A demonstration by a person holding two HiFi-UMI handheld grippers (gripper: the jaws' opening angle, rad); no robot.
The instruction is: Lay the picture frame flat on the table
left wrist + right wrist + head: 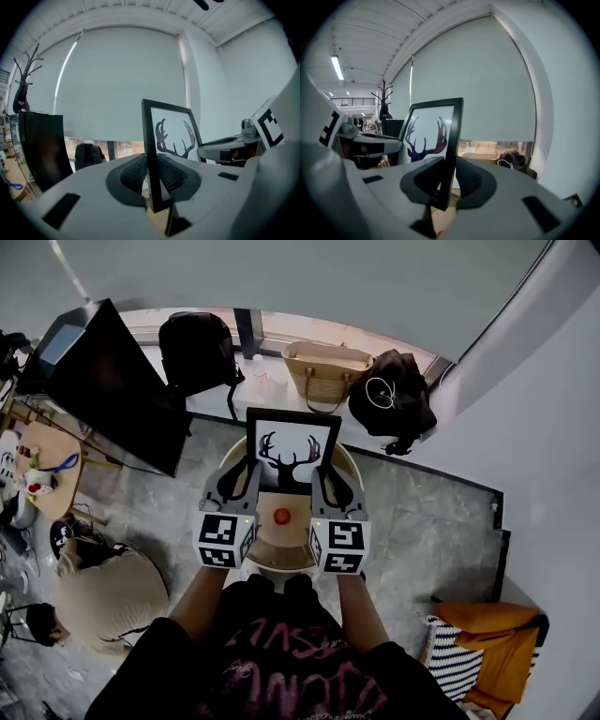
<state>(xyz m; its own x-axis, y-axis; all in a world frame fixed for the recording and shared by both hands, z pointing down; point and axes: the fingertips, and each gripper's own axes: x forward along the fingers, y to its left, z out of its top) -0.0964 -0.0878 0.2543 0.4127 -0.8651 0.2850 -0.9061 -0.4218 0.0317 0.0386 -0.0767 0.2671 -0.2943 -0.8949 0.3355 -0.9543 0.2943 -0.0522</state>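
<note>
A black picture frame with a deer-antler print stands upright over the small round wooden table. My left gripper is shut on the frame's left edge, its ribbed pads pressed on both sides. On the frame's right edge my right gripper is shut the same way. In the left gripper view the antler print faces right, and the right gripper view has the print facing left. The frame's bottom edge is hidden behind the jaws.
A small red object lies on the table between the grippers. Behind the table are a woven basket, a black backpack and a black bag. A dark monitor stands at the left. A beige pouf sits on the floor.
</note>
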